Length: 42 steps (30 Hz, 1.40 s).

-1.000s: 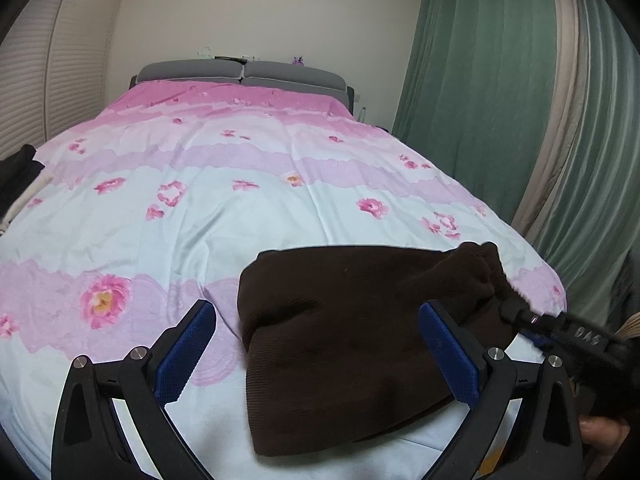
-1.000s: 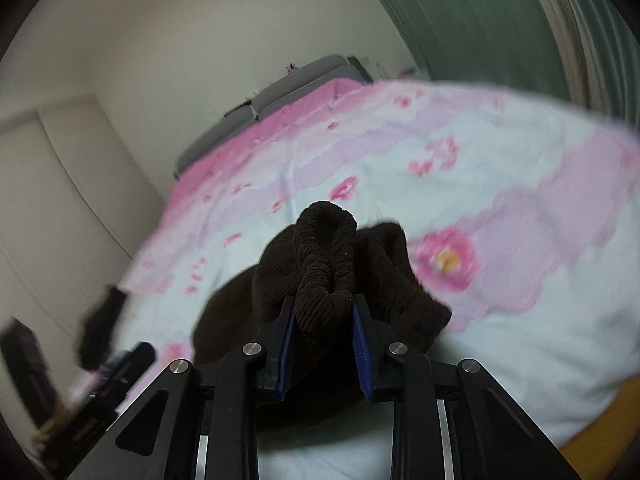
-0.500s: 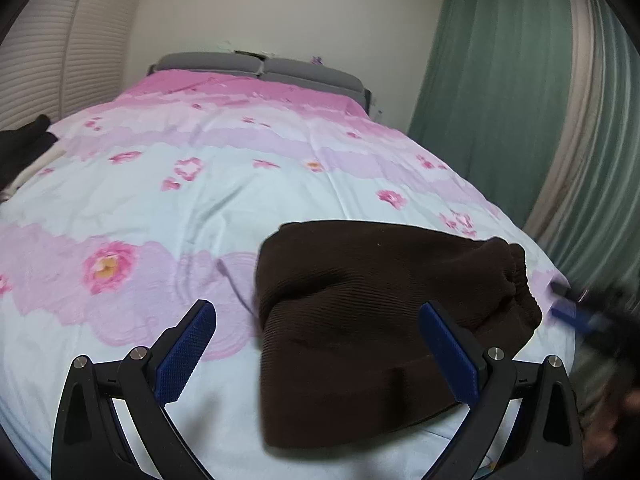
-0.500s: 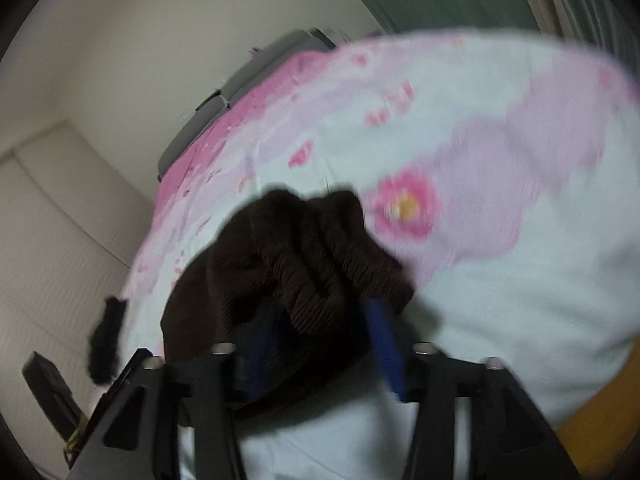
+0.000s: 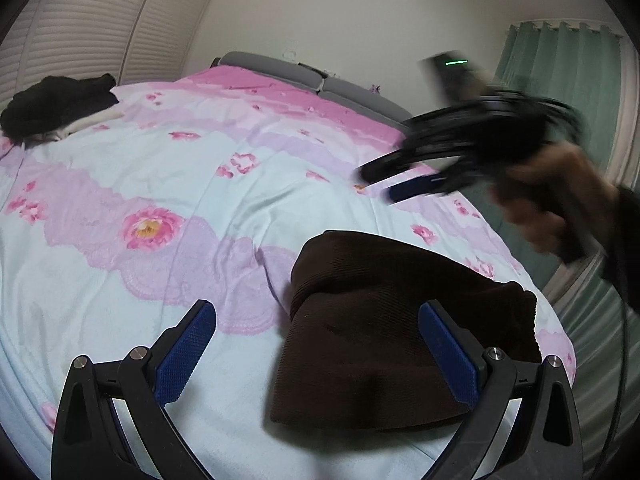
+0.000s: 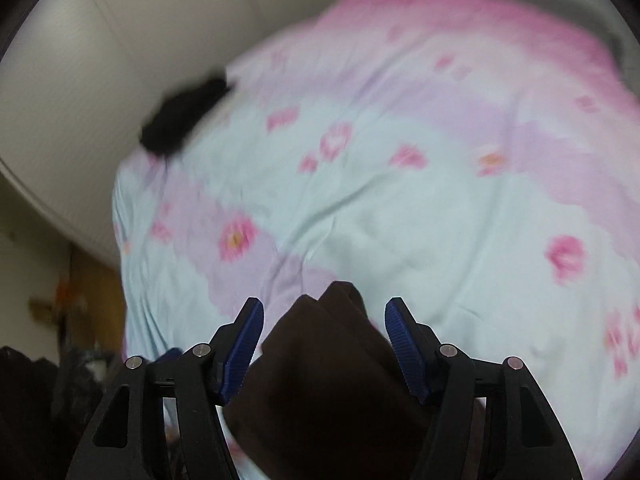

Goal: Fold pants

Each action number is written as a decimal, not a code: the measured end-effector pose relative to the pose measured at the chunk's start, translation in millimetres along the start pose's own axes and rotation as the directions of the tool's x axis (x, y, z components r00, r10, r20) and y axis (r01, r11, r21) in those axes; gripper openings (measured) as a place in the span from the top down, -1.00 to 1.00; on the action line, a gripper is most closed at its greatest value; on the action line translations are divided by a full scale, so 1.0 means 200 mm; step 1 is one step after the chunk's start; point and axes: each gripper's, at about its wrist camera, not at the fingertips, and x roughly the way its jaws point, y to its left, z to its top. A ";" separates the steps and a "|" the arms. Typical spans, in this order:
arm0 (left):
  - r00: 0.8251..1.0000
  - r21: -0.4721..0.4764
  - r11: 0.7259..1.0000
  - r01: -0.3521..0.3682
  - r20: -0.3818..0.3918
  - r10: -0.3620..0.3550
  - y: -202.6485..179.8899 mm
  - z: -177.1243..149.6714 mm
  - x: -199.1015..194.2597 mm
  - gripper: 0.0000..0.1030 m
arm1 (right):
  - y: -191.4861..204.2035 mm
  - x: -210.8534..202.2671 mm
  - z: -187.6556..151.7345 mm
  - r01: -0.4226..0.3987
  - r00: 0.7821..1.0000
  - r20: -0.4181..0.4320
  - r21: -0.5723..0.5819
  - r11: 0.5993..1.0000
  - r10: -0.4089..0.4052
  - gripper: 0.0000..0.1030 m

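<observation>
Fingers of the left gripper [image 5: 316, 348] stand wide apart with nothing pressed between them, blue pads low in the left wrist view, hovering over the near edge of the bed [image 5: 200, 208]. Right gripper [image 6: 324, 344] fingers have just been opening; they stand apart, folded cloth below and between them in the right wrist view but pads not pressing on it. Same gripper shows in the left wrist view at upper right, blurred, held by a hand [image 5: 560, 204], above the bed and clear of the cloth. Pants [image 5: 400, 332] are a dark brown ribbed bundle, folded thick, lying on the bedspread at lower centre-right of the left wrist view; long axis runs roughly from lower left to upper right of frame, rounded fold end toward frame centre, far end near the bed's right edge. Floral pink and pale blue bedspread all around it. Dark clothes pile [image 5: 56, 104] sits at upper left of the bed, well apart from the pants. Grey headboard [image 5: 304, 76] at the far end, green curtain [image 5: 560, 64] at upper right, slatted wardrobe doors [image 5: 88, 20] at upper left.
</observation>
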 end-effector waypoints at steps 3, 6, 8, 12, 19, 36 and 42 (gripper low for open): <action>1.000 -0.002 1.000 0.024 -0.006 -0.024 0.01 -0.02 0.02 -0.98 | -0.01 0.30 0.13 -0.057 0.979 -0.198 -0.025 0.998 0.051 -0.17; 0.999 -0.008 0.999 0.037 -0.026 -0.038 0.02 -0.04 0.06 -0.97 | -0.01 0.51 0.13 -0.065 0.937 -0.346 -0.060 0.996 0.041 -0.17; 0.998 -0.019 0.999 0.049 -0.046 -0.050 0.02 -0.05 0.09 -0.95 | -0.02 0.61 0.09 -0.051 0.904 -0.426 -0.059 0.997 0.021 -0.05; 0.993 -0.023 0.997 0.076 -0.086 -0.077 0.01 -0.09 0.15 -0.94 | -0.01 0.65 0.08 -0.106 0.892 -0.445 -0.031 0.994 0.082 0.57; 0.977 -0.078 0.989 0.126 -0.163 -0.137 0.01 -0.17 0.26 -0.86 | -0.10 0.55 0.12 -0.135 0.925 -0.344 0.092 0.987 0.158 0.75; 0.981 -0.031 0.992 0.120 -0.150 -0.124 -0.03 -0.21 0.30 -0.83 | -0.39 0.56 0.07 -0.016 0.982 -0.176 0.308 0.951 0.073 0.88; 0.981 -0.034 0.992 0.122 -0.150 -0.126 -0.03 -0.21 0.27 -0.84 | -0.27 0.50 0.12 0.009 0.982 -0.189 0.177 0.984 0.025 0.36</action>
